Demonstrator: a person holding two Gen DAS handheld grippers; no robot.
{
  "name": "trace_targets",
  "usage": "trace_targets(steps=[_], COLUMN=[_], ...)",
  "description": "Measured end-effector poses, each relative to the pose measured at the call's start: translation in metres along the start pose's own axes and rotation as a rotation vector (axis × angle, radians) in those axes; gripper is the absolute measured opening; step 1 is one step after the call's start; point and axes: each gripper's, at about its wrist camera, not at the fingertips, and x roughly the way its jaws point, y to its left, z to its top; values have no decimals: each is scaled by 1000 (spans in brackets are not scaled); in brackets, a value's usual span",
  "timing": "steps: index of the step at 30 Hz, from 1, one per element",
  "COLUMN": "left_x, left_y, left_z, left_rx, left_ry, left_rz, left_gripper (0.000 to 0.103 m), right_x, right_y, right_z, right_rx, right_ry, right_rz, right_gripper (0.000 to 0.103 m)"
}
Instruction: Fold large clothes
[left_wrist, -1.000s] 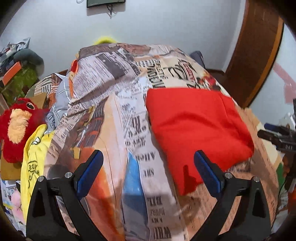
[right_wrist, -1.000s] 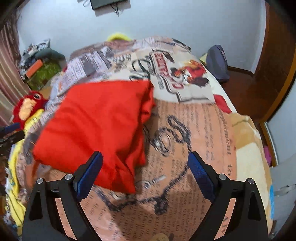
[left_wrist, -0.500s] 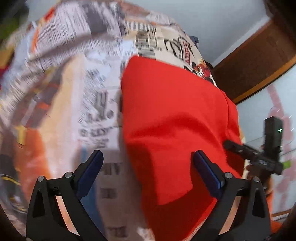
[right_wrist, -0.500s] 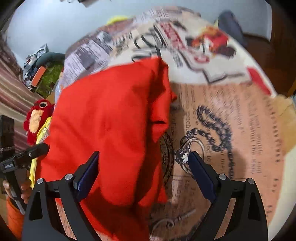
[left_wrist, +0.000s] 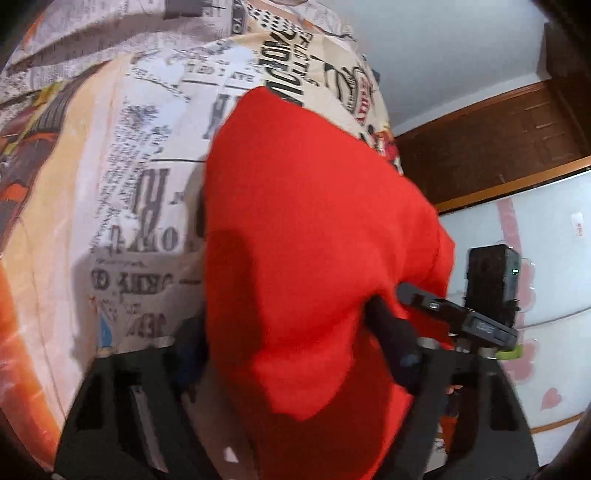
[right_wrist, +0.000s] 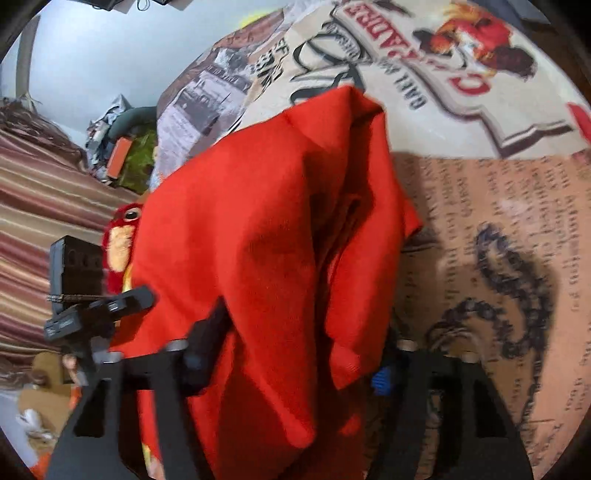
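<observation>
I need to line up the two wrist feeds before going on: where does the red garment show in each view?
Left wrist: the red garment fills centre to lower right, its near edge between the left gripper fingers.
Right wrist: it runs from upper centre down to bottom centre, between the right gripper fingers, whose jaws have just been closing.
Shared landmark: the newspaper-print bedspread under it, with its bold black lettering, in both views.

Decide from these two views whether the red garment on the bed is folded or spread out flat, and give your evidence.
Folded. The red garment lies as a compact bundle on the printed bedspread, with doubled layers and overlapping edges along its right side.
</observation>
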Motion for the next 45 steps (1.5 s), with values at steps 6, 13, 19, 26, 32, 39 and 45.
trace_targets(steps=[6, 13, 19, 26, 32, 39, 45], left_x=[-23, -86, -153, -212, -208, -167, -141], left_y=[-19, -32, -26, 18, 80, 174, 226], left_z=[-1, -1, 10, 34, 61, 80, 81], left_rx=[64, 114, 148, 134, 45, -84, -165], left_ry=[-35, -152, -262, -345, -347, -279, -254], left_rz=[11, 34, 53, 88, 155, 214, 268], left_gripper=[33, 29, 29, 29, 29, 29, 42], right_x=[-11, -26, -22, 17, 95, 194, 246], right_y=[32, 100, 155, 213, 228, 222, 203], right_z=[3, 7, 24, 49, 74, 92, 108], right_rx=[-36, -155, -229, -290, -242, -241, -221], right_ry=[-18, -90, -147, -173, -120, 9, 58], right_rz=[-40, -72, -50, -17, -37, -130, -179], right_gripper=[28, 27, 27, 27, 27, 27, 33])
